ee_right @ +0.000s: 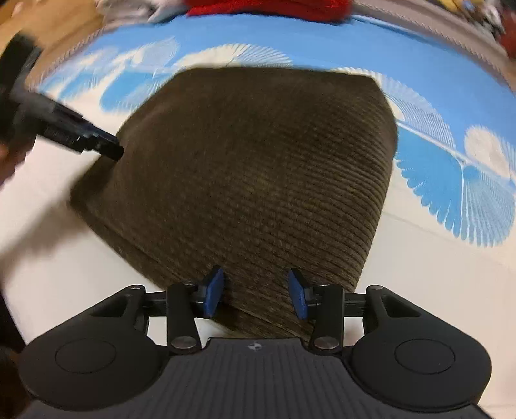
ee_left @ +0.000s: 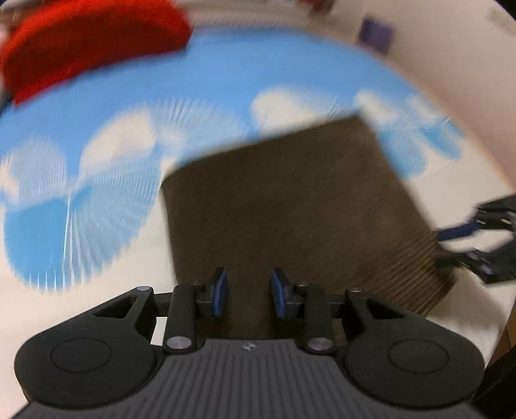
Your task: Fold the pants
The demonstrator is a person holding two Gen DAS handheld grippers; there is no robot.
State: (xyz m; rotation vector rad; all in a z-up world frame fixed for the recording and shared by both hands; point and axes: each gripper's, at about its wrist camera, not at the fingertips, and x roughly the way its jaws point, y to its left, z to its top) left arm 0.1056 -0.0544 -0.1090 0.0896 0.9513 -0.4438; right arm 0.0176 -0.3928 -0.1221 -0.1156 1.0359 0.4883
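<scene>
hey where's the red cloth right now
The red cloth lies at the far edge of the blue-and-white sheet, upper left in the left wrist view and top centre in the right wrist view, well beyond the folded brown pants.

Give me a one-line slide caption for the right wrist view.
Right gripper open over the near edge of folded brown corduroy pants on a blue-and-white sheet; left gripper at their far side.

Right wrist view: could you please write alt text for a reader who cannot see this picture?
Brown corduroy pants, folded into a compact block, lie on a blue and white patterned cover. The right gripper stands open at their near edge, nothing between its blue pads. The left gripper reaches their left side, with red fabric behind.
</scene>
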